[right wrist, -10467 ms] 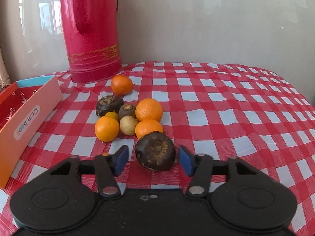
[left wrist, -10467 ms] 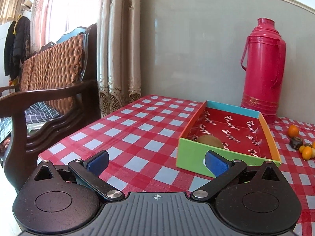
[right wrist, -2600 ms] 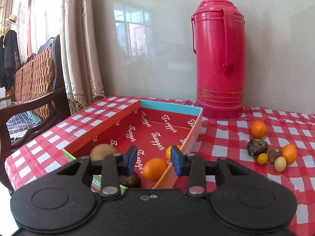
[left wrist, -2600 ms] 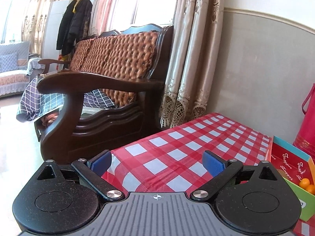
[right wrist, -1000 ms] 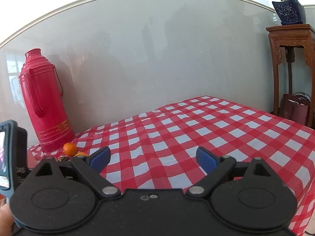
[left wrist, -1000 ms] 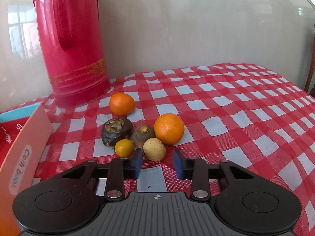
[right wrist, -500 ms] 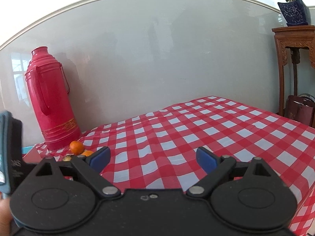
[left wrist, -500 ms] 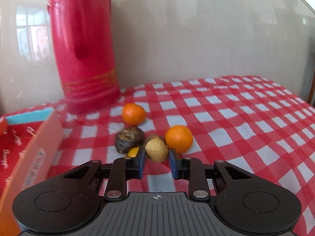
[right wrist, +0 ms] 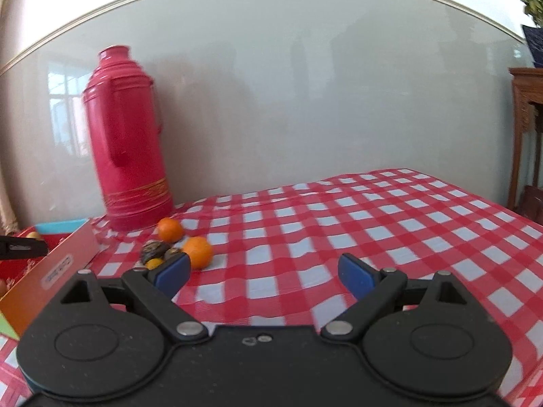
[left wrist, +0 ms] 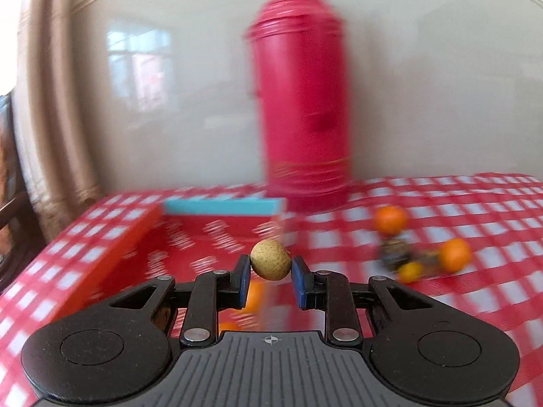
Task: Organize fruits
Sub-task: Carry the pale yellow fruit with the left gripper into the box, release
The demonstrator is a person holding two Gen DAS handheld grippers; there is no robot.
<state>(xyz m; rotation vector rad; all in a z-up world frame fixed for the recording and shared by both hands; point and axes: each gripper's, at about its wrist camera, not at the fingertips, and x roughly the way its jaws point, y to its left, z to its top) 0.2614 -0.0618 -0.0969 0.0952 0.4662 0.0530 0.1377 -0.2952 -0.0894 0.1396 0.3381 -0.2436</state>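
Left wrist view first, and it's pretty blurry. The left gripper has its blue pads pinched on a small tan fruit, one pad on each side, so the fruit sits lifted between the tips. Using the red flask as the landmark: the colourful box is in front of it and to its left, with its blue end wall nearest the flask, and the pinched fruit hangs over the box's red inside. There's something orange down in the box under the fingers, too smeared to say more. The rest of the fruit pile lies on the checkered tablecloth in front of the flask and to its right: two oranges, a dark lumpy one and a small yellow one.

Right wrist view: the right gripper has its fingers spread wide with nothing between them, above the tablecloth. The flask stands at the back left. One orange sits just in front of its base, another orange a bit nearer, with a dark fruit beside it. The box is left of the flask.
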